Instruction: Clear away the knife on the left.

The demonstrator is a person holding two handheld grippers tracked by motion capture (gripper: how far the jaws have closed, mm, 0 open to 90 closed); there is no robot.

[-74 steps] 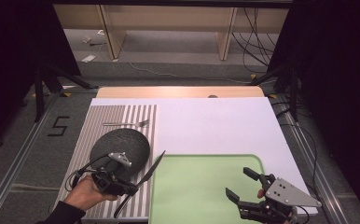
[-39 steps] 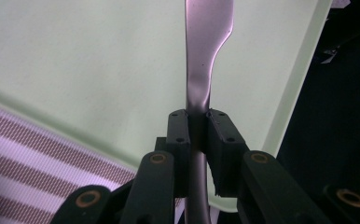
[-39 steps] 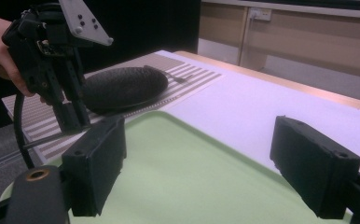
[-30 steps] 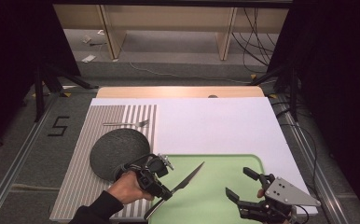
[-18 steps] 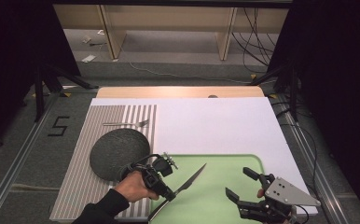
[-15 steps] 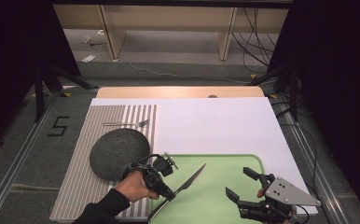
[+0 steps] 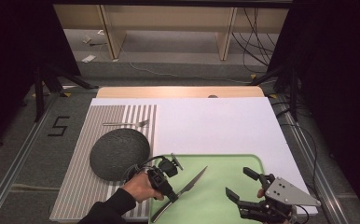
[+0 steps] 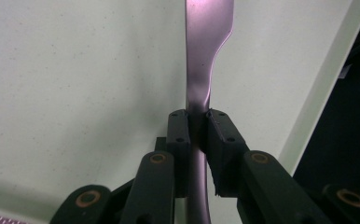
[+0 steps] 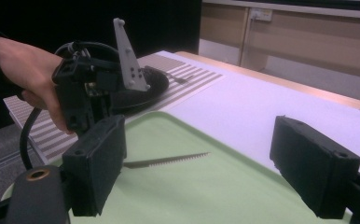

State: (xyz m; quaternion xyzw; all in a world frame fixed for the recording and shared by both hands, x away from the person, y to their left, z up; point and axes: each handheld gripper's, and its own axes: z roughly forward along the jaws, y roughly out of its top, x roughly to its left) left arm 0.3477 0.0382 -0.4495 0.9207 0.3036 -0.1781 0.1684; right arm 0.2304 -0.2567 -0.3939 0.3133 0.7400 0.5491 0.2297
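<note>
**Over the green tray, a knife held by its handle**

Above the tray's left edge, the left gripper [image 7: 168,187] pinches a serrated knife [image 7: 193,179] by the handle, blade hovering over the green tray [image 7: 225,161]. Right gripper [image 7: 243,186] rests spread wide nearby. With so narrow a grip, the knife could pivot or slip, perhaps landing half across the striped mat [image 7: 82,186] beside the dark plate [image 7: 117,153].

Dark room, grey floor [image 7: 24,154].
Wooden furniture [image 7: 169,21] stands far; cables [image 7: 255,28] trail far right; "5" [image 7: 58,126] marked left.
</note>
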